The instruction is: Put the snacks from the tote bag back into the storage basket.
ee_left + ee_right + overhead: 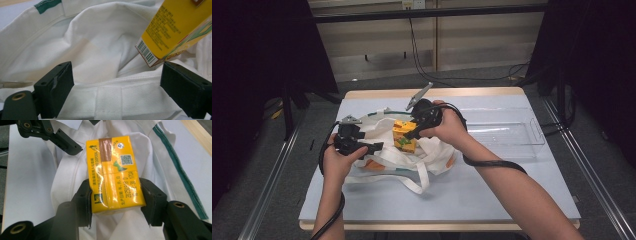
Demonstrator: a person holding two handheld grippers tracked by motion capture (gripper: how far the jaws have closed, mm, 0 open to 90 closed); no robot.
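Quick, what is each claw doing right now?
Left gripper: jaws spread at the white bag's rim; whether they grip it cannot be told.
Right gripper: closed on the yellow carton over the bag.

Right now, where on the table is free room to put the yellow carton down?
The clear tray right of the bag looks empty; the mat in front of the bag is bare. It is crowded over the bag, where both grippers meet around the carton.

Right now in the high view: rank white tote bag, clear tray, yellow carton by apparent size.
1. white tote bag and clear tray: look alike in spread, so no ranking between them.
2. yellow carton: plainly smallest.
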